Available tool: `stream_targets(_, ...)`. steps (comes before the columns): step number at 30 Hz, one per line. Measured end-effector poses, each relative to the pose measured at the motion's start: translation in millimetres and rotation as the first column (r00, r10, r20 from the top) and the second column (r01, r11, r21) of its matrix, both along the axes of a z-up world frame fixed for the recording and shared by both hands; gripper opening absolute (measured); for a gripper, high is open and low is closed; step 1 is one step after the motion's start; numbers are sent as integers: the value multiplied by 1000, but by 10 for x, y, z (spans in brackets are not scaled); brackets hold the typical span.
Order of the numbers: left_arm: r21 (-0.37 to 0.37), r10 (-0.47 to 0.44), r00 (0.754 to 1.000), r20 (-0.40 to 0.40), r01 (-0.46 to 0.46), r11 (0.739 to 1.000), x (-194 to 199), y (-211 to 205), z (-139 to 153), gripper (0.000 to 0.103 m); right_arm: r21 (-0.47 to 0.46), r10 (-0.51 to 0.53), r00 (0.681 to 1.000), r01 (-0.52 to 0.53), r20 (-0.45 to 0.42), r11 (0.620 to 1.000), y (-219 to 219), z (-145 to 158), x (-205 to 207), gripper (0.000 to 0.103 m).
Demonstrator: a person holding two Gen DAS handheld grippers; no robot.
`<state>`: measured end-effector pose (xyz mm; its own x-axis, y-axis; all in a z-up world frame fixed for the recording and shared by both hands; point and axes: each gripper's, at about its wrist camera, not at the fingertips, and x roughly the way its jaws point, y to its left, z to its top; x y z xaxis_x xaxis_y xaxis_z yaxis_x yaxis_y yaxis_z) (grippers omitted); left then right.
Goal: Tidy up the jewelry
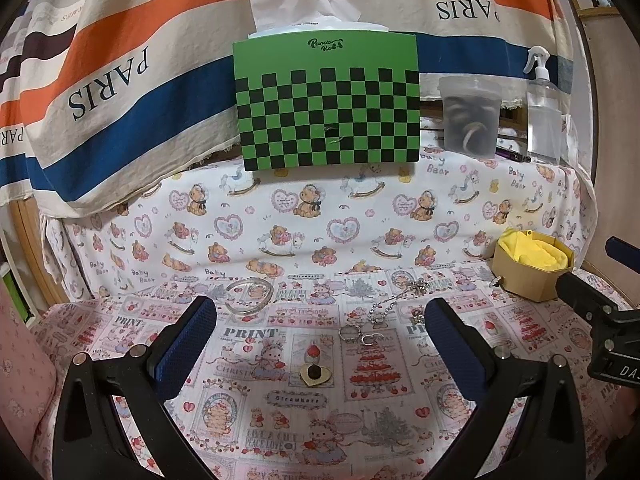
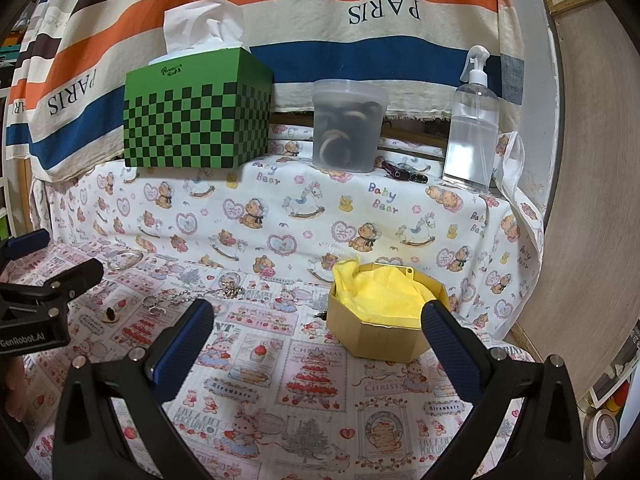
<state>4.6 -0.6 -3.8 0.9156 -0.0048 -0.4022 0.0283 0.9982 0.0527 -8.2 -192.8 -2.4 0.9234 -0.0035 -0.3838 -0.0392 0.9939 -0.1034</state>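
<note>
On the printed cloth (image 1: 280, 400) lie, from left, a clear bangle (image 1: 250, 294), a heart-shaped gold brooch (image 1: 316, 374), small rings (image 1: 360, 336) and a bead chain (image 1: 384, 308). The gold box (image 2: 380, 328) with yellow lining stands right. Both my left gripper (image 1: 320, 336) and my right gripper (image 2: 318, 338) are wide apart, holding nothing. The chain's pendant is too small to make out.

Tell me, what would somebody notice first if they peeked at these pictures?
Probably the bright green checkered tissue box standing at the back, against the big striped PARIS cloth. Next, the gold box lined with yellow cloth, sitting on the cartoon-print tablecloth in front of the open right tongs. Little jewelry pieces, such as a clear bangle and some rings, lie scattered ahead of the open left tongs.
</note>
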Motion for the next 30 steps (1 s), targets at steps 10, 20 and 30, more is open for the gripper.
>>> stream_targets(10, 3, -3, 1000, 1, 3, 1000, -5, -8, -13, 103, 1, 1, 1000, -1, -4, 1000, 6, -8, 6, 103)
stream_targets(20, 1, 1, 1000, -5, -1, 1000, -7, -5, -17, 103, 2, 2, 1000, -2, -6, 1000, 5, -9, 8, 103)
stream_targets(30, -3, 1, 1000, -12, -1, 1000, 1, 2, -18, 103, 4, 9, 1000, -9, -16, 1000, 13, -20, 9, 103)
